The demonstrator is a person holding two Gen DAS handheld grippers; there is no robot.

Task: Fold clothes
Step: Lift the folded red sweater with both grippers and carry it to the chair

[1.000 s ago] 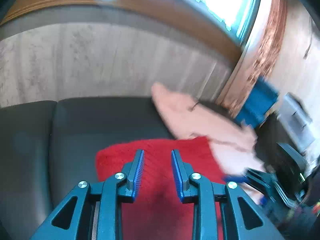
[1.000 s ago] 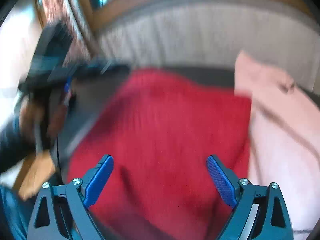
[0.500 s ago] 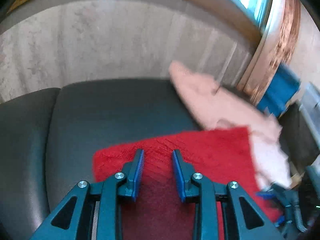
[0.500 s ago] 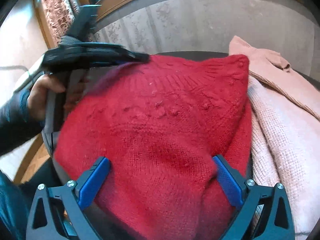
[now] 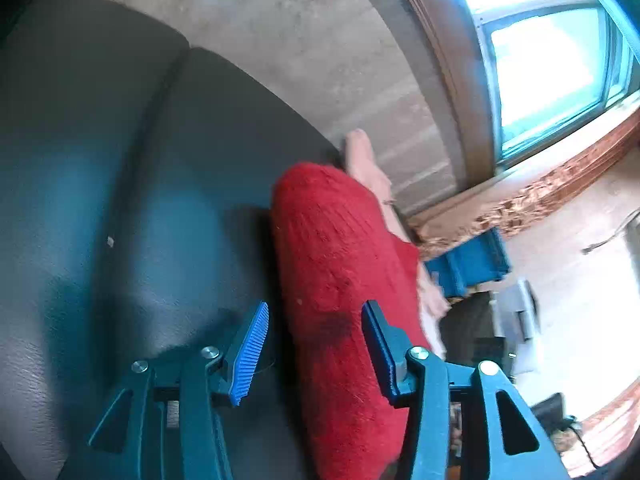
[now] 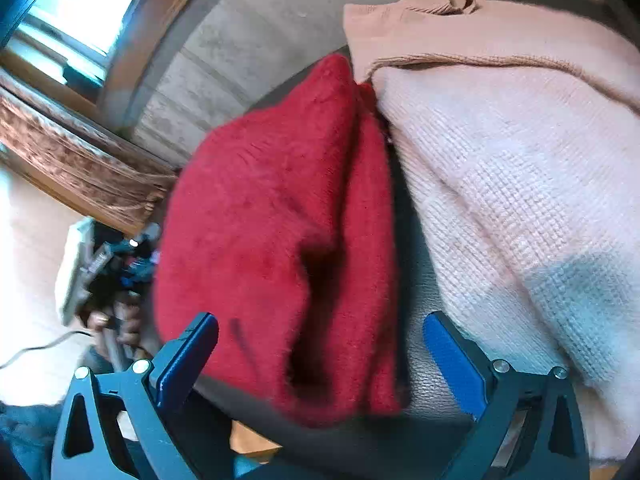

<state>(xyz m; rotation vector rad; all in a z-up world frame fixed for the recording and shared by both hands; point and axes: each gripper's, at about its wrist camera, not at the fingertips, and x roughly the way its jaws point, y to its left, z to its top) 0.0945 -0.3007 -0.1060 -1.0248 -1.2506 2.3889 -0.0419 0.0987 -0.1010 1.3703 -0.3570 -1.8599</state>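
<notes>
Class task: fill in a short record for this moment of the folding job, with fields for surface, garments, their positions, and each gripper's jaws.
surface: dark cushion
garment in work: red sweater, folded into a bundle
other garment: pink sweater, beside the red one
left gripper: jaws open, nothing held
right gripper: jaws open wide, nothing held
background: window

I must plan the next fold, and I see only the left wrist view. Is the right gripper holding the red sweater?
Observer: No. The right gripper is open, with one finger on each side of the red sweater, not pinching it.
Operator: What lies on the far side of the red one?
Observer: A pale pink knit sweater lies beside it. A strip of dark cushion shows between them near the gripper.
</notes>
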